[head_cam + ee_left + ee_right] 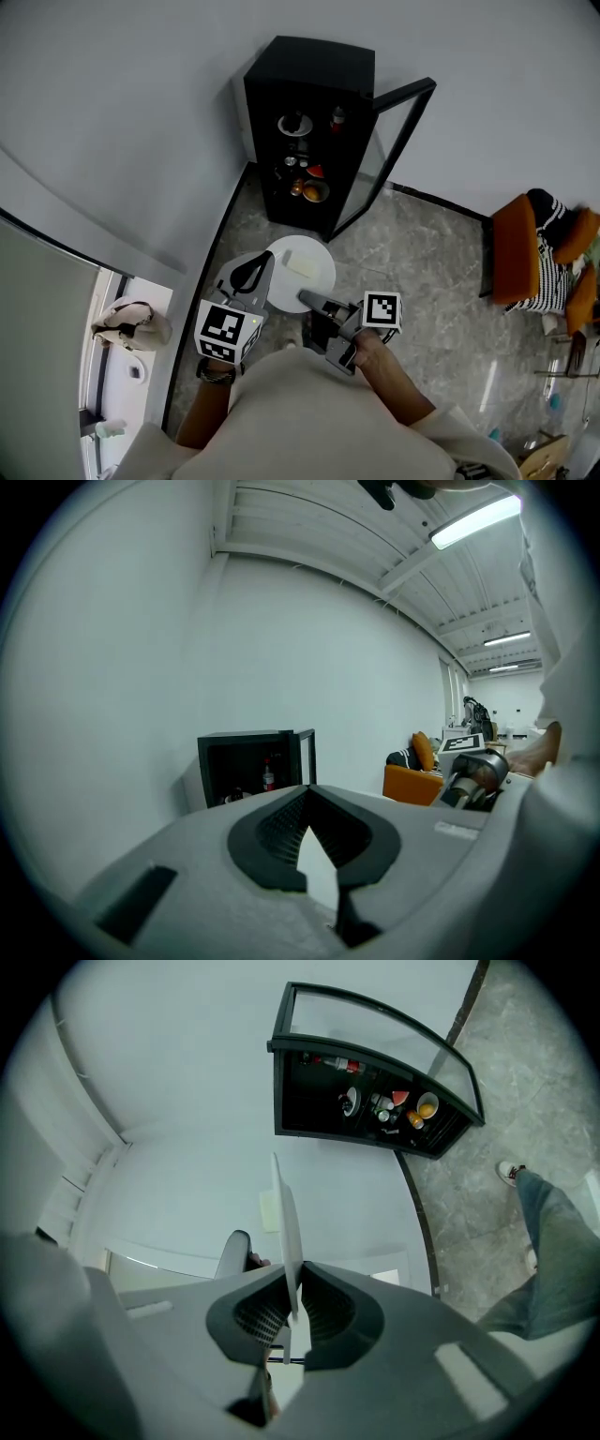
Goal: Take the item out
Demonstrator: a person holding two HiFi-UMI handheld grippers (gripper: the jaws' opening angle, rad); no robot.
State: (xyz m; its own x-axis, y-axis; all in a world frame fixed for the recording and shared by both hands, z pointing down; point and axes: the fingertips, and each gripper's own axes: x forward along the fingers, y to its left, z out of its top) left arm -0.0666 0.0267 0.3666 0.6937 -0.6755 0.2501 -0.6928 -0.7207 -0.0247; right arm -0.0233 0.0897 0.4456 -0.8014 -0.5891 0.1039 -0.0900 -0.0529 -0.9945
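The right tool [292,1269] is shut tight on the rim of a white plate [319,255]. That way the plate lies flat and the pale block [302,265] on it does not slide off. The plate is out of the black cabinet [309,66], up in the air over the floor. The glass door [398,131] is wide open. The left tool [247,276] is just beside the plate's left edge, tips together, holding nothing, maybe to steady it
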